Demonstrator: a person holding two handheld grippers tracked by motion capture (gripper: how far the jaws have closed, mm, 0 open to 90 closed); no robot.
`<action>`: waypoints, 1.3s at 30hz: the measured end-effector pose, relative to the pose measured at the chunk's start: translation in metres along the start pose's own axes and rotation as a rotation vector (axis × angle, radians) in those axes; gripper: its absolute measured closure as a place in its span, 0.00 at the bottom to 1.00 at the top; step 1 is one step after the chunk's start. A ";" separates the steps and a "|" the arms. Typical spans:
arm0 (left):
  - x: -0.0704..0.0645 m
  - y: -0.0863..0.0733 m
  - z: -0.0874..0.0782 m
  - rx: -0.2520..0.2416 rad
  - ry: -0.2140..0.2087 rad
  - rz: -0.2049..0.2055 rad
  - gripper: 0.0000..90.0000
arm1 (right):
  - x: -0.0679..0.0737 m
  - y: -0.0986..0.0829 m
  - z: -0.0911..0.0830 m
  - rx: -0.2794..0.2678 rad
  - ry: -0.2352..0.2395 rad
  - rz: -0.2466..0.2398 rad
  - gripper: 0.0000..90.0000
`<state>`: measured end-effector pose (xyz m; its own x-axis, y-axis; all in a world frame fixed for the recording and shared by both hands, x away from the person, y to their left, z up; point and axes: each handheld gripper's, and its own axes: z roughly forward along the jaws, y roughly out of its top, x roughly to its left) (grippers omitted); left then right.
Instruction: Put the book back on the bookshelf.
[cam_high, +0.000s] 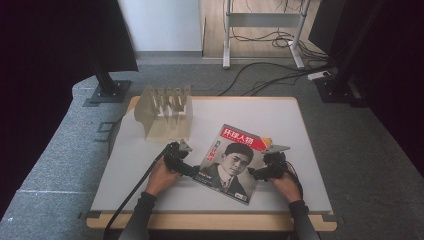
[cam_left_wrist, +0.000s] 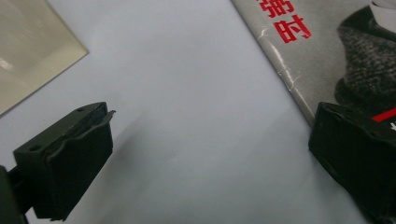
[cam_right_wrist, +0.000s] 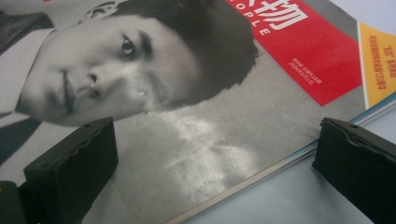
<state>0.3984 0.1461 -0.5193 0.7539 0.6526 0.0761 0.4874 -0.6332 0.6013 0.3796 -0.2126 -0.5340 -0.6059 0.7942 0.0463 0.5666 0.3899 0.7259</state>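
Magazine (cam_high: 230, 162) lies flat on the bench (cam_high: 280, 117), between the two grippers, its long axis tilted so the masthead end points away and to the right while the near corner sits toward the person.

Nearest is the left gripper (cam_high: 187, 169), held low at the magazine's left, spine-side edge near the lower corner. Its jaws stand wide apart: in the left gripper view the right-hand jaw overlaps the cover's edge and the other hangs over bare bench, so the spine runs up between them. Whether that jaw actually presses the cover I cannot tell.

The right gripper (cam_high: 254, 173) sits at the opposite long edge, a little farther along the magazine. It too is spread wide and holds nothing; in the right gripper view one jaw is over the printed portrait and the other is out past the loose page edges, over the bench, so the open edge crosses the gap.

Both are about equally close, each straddling its own edge. The coming grasp, as I judge it, depends on slipping a jaw under an edge lying flat on the bench.

Farther off, beyond the left gripper, stands a pale slotted rack (cam_high: 167, 114), well apart from the magazine, its slots opening upward.
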 end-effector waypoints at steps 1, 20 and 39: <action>-0.002 -0.001 -0.001 -0.001 -0.002 0.001 0.00 | 0.000 0.000 0.001 -0.001 -0.002 0.002 0.00; -0.047 -0.012 -0.010 -0.011 -0.114 0.048 0.00 | -0.012 0.022 0.023 0.008 0.012 -0.013 0.00; -0.045 0.006 -0.006 -0.058 -0.075 0.045 0.00 | -0.017 0.021 0.018 0.008 0.014 -0.023 0.02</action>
<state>0.3647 0.1151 -0.5142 0.8064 0.5897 0.0453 0.4277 -0.6343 0.6440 0.4119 -0.2098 -0.5313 -0.6268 0.7781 0.0395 0.5569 0.4120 0.7212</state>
